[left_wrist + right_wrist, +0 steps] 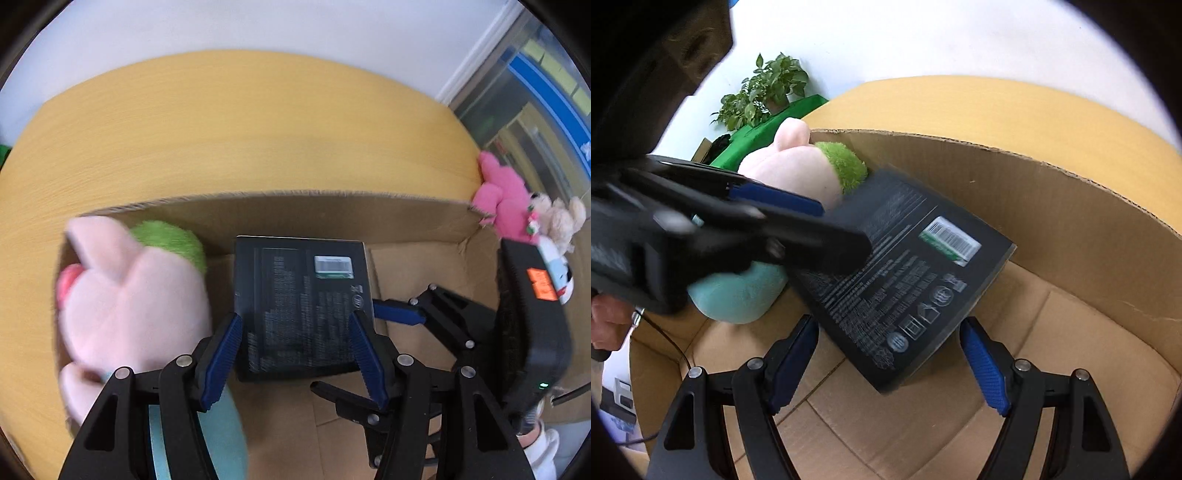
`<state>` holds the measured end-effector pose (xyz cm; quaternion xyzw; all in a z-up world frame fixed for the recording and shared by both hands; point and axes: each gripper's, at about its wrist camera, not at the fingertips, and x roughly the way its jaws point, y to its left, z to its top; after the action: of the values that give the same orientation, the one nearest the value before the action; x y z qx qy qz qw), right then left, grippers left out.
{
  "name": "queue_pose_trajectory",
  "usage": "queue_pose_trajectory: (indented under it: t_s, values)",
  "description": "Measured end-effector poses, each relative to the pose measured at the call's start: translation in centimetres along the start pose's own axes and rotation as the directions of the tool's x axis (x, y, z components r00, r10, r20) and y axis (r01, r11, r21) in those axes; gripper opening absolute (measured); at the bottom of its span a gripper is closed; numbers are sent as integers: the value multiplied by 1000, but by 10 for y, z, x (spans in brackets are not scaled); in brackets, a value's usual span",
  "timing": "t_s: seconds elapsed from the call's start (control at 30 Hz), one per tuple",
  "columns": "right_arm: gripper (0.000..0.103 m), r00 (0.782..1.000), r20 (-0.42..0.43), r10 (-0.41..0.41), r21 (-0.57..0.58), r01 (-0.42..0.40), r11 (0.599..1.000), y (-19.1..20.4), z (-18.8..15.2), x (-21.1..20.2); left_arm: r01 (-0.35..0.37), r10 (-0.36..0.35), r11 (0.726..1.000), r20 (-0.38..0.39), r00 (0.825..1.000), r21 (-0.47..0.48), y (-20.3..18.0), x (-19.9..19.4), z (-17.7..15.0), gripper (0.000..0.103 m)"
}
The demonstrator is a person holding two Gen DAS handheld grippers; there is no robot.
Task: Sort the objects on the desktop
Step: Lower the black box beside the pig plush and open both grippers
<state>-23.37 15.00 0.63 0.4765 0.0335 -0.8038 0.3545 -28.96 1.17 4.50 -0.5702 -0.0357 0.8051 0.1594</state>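
Blue pads of your left gripper [295, 362] sit nearest the lens, one on each long side of the black box [301, 306]; the jaws stand at a middling width and look pressed to its edges, so you appear to be holding it. Contact on the right pad is clear, on the left pad less so.

Box position: inside the cardboard carton [280, 206], its labelled face up, near end raised off the carton floor in the right wrist view, far end toward the carton's far wall. Just left of it lies the pink plush toy [129, 302], with a green tuft at its far side and a pale blue part near the camera. The plush touches or nearly touches the box's left edge.

Your right gripper [890, 365] hangs over the box's near corner, jaws wide, nothing between the pads.

Further out: pink and cream soft toys [517, 210] at the carton's far right corner, the yellow counter [240, 129] beyond, a potted plant [768, 88] in the far left.

Step in hand, by my reading: setting the box down in the carton. Next move calls for lowering it flat, then widening the left jaws and lifting clear without dragging the plush.
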Motion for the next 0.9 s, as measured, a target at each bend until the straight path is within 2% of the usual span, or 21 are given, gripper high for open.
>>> queue_pose_trajectory:
  t_s: [0.07, 0.13, 0.23, 0.27, 0.33, 0.37, 0.43, 0.57, 0.6, 0.7, 0.77, 0.83, 0.9]
  values:
    - [79, 1000, 4, -14, 2, 14, 1000, 7, -1, -10, -6, 5, 1000, 71, 997, 11, 5, -27, -6, 57]
    - [79, 999, 29, -44, 20, 44, 999, 15, 6, -18, -13, 8, 1000, 156, 988, 29, 10, -63, -19, 58]
    - [79, 989, 106, -103, 52, 98, 994, 35, -6, -73, -20, 8, 999, 274, 962, 38, 17, -119, -53, 60]
    - [80, 983, 136, -124, 56, 117, 992, 45, -15, -92, -19, 7, 999, 308, 952, 38, 18, -136, -67, 61]
    - [82, 963, 204, -173, 35, 170, 985, 82, 2, -94, -26, 13, 999, 361, 932, 32, 17, -163, -88, 66]
    - [82, 952, 236, -197, 27, 196, 980, 92, -7, -111, -28, 14, 999, 387, 922, 32, 21, -178, -103, 70]
    - [83, 921, 293, -258, 32, 260, 965, 107, -29, -143, -49, 26, 998, 427, 904, 42, 19, -202, -131, 72]
    - [84, 864, 346, -366, 88, 359, 929, 126, -67, -179, -90, 49, 994, 471, 881, 65, 6, -228, -173, 74]
    - [84, 846, 352, -401, 110, 388, 915, 128, -73, -183, -94, 52, 993, 478, 877, 64, 7, -235, -185, 77]
    - [85, 811, 365, -456, 142, 436, 889, 135, -92, -201, -100, 51, 992, 500, 864, 72, 5, -245, -212, 85]
    - [85, 799, 372, -473, 154, 450, 880, 141, -103, -207, -115, 60, 990, 503, 862, 78, 3, -241, -228, 93]
    - [85, 800, 367, -474, 166, 445, 880, 142, -119, -213, -125, 68, 989, 498, 865, 82, 6, -229, -242, 94]
    - [85, 804, 356, -477, 182, 441, 879, 141, -132, -211, -124, 77, 990, 463, 883, 71, 11, -210, -252, 94]
